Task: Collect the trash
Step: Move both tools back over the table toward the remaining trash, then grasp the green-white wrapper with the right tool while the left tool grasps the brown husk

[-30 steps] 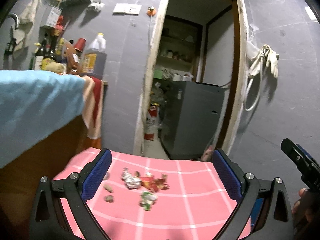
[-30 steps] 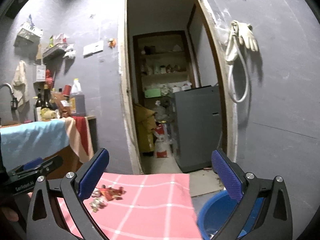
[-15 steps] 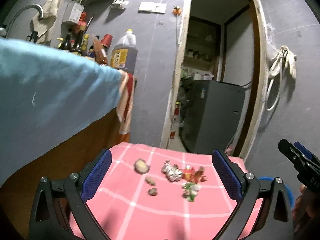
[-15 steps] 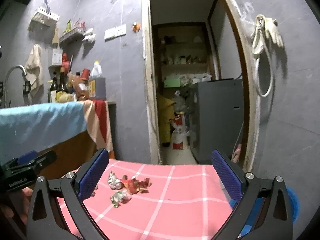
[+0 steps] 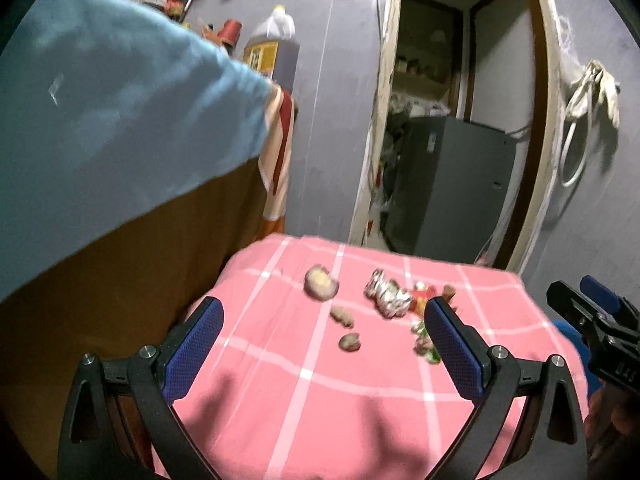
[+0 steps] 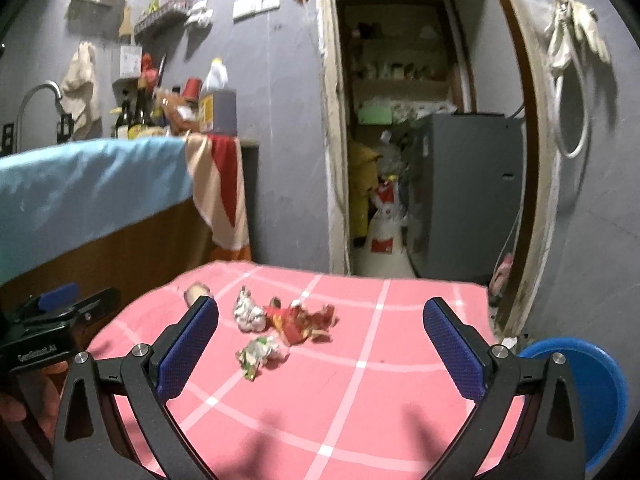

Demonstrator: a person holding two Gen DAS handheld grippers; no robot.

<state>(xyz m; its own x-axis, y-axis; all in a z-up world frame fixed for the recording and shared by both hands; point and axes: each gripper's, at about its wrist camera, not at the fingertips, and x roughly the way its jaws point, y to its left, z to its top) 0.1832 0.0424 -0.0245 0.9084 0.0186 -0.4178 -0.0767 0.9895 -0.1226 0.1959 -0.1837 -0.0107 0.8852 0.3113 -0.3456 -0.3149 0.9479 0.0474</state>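
Both grippers share one build — black plastic arms with triangular cut-outs, silver screw heads at the joints, and blue textured pads lining the fingers. The left gripper (image 5: 322,342) and right gripper (image 6: 320,342) look identical. White lettering marks the left unit's black body (image 6: 38,346) — topped by a blue part.

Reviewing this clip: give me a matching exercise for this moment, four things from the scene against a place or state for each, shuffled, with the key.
Things
1. red wrapper
2. blue bin
3. left hand-held gripper
4. white gloves

Places or states
A. hanging on the wall right of the doorway
B. open, holding nothing
C. beside the pink cloth, at its right edge
D. lying on the pink cloth among crumpled scraps

Pairs: 1-D, 2-C, 3-B, 4-A
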